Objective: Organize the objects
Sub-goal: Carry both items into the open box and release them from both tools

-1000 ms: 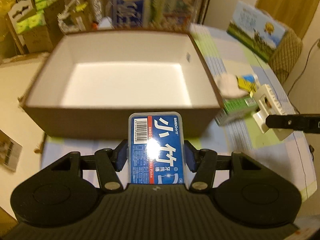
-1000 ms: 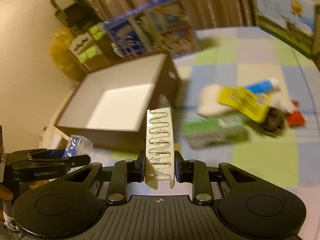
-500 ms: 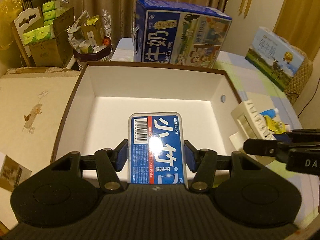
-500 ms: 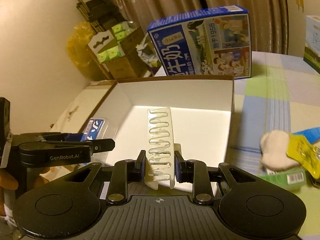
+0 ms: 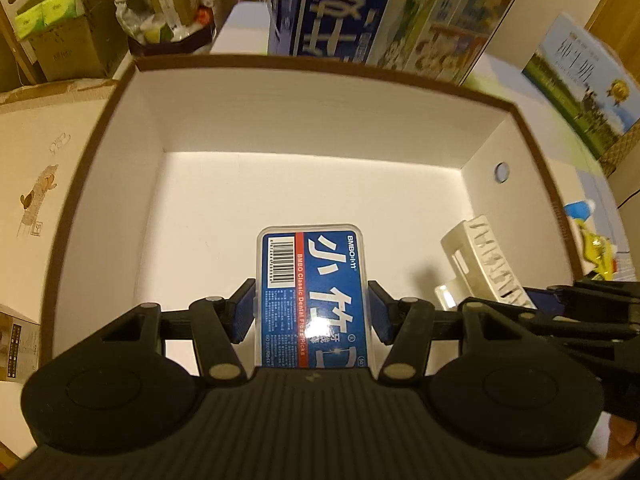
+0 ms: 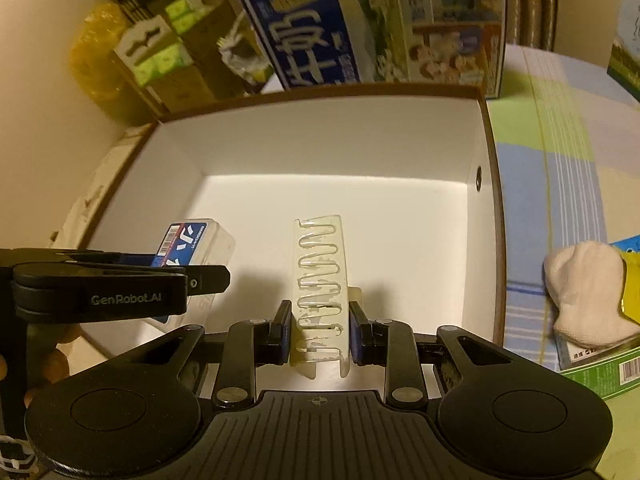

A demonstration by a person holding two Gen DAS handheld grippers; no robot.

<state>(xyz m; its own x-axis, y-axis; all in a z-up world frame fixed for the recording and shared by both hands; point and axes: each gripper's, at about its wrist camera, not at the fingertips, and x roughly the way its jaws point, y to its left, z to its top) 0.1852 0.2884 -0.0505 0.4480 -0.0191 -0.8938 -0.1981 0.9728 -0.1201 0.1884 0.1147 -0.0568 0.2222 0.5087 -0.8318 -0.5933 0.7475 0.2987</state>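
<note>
Left gripper (image 5: 311, 312) clamps a blue-labelled clear floss-pick case (image 5: 314, 292); right gripper (image 6: 319, 330) clamps a slotted cream tray (image 6: 320, 276).

Dim amber light (fisheye-warped edges), glare on box floor (image 5: 312, 196).

Left gripper (image 5: 311, 314) and right gripper (image 6: 319, 330) side by side, both clamped (fingers (image 6: 48, 364) seemingly on the left handle).

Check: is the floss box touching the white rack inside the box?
Apart. The right wrist view shows bare box floor between the floss box and the white rack.
</note>
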